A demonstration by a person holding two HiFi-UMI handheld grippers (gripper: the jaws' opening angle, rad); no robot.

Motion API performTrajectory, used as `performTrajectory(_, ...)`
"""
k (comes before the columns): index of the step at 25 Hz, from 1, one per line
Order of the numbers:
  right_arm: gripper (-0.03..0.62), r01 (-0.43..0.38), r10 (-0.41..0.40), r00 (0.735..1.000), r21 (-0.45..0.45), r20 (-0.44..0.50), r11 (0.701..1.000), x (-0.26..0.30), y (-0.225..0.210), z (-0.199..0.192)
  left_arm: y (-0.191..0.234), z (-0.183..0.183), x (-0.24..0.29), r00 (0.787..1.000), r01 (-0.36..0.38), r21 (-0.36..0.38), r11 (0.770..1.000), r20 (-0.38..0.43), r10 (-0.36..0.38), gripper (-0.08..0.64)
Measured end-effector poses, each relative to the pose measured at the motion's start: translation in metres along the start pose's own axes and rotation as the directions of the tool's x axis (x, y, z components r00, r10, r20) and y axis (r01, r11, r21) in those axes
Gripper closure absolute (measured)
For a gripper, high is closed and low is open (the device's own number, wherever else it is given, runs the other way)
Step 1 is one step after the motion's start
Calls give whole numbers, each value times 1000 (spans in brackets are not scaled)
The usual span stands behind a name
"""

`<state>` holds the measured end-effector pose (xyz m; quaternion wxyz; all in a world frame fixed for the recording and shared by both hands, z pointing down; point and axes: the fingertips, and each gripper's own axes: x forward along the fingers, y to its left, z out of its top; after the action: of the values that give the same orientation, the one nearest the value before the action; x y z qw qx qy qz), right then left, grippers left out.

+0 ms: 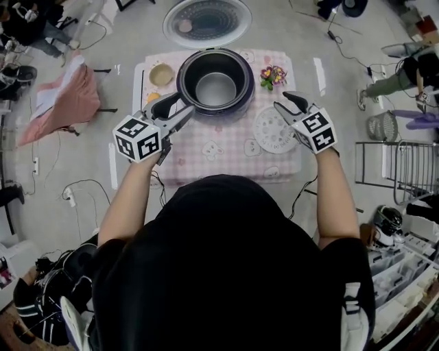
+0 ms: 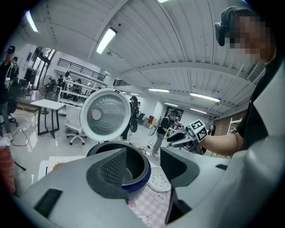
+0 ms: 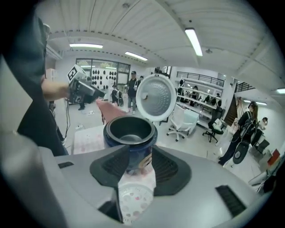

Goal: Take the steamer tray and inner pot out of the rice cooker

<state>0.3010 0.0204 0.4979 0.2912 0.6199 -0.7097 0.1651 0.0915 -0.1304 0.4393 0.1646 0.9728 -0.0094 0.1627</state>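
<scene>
The dark blue rice cooker (image 1: pixel 236 103) stands at the back of the table with its lid (image 1: pixel 207 20) swung up. The inner pot (image 1: pixel 215 88) sits inside it, grey bottom showing. The white perforated steamer tray (image 1: pixel 269 131) lies flat on the cloth to the right of the cooker. My left gripper (image 1: pixel 180 110) hovers at the cooker's front left rim, open and empty. My right gripper (image 1: pixel 288 104) is raised above the tray's far edge, open with nothing held. In the right gripper view the tray (image 3: pixel 132 200) shows through the gap, with the cooker (image 3: pixel 129 131) beyond.
A pink checked cloth (image 1: pixel 212 154) covers the small table. A tan bowl (image 1: pixel 162 74) sits left of the cooker and a flower bunch (image 1: pixel 273 75) to its right. Cables run over the floor, a pink cloth (image 1: pixel 65 103) lies left, and a wire rack (image 1: pixel 405 168) stands right.
</scene>
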Motion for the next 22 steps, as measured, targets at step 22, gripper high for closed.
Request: performTrajectory(22,419,-72,35,981,192,191,979,10,-15,74,41,-10,-12,994,-101,-15,995,-30,100,304)
